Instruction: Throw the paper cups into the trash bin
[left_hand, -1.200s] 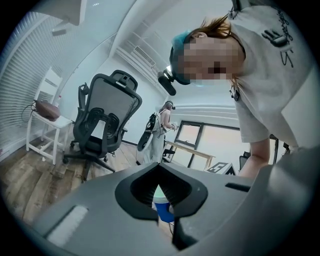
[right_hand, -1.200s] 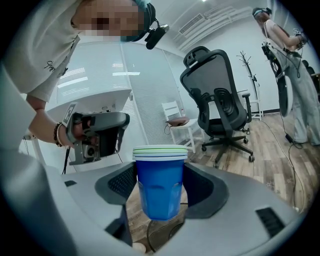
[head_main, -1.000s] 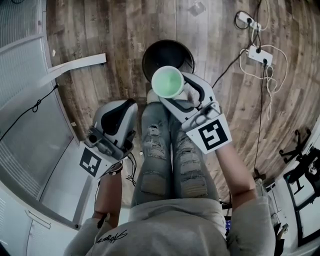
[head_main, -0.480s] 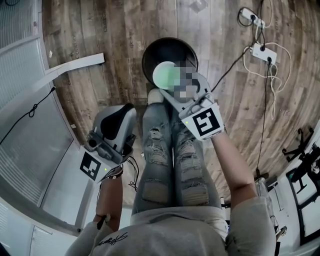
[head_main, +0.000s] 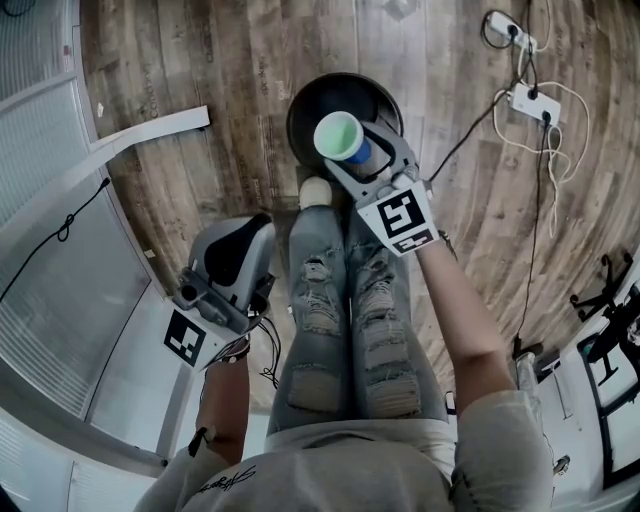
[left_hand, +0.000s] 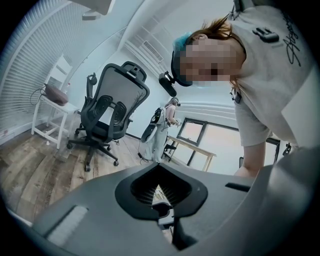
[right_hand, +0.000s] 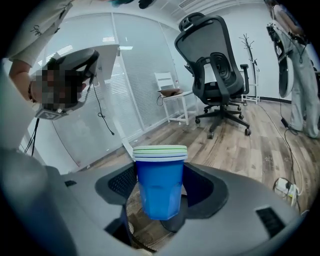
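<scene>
A stack of blue paper cups (head_main: 340, 137) with a green inside stands upright between the jaws of my right gripper (head_main: 352, 150), which is shut on it. The cups hang right over the round black trash bin (head_main: 330, 93) on the wooden floor. In the right gripper view the blue cups (right_hand: 160, 185) fill the middle of the right gripper (right_hand: 160, 202), and the bin's mesh (right_hand: 131, 210) shows beneath. My left gripper (head_main: 248, 228) is held low by the left thigh; in its own view the left gripper (left_hand: 160, 192) is shut and holds nothing.
The person's legs in torn jeans (head_main: 340, 330) stand just before the bin. A white power strip with cables (head_main: 522, 100) lies on the floor at the right. White furniture edges (head_main: 150, 130) run along the left. A black office chair (right_hand: 215, 60) stands further off.
My right gripper has carried the cups forward, from just short of the bin to over its opening. The left gripper has stayed about where it was.
</scene>
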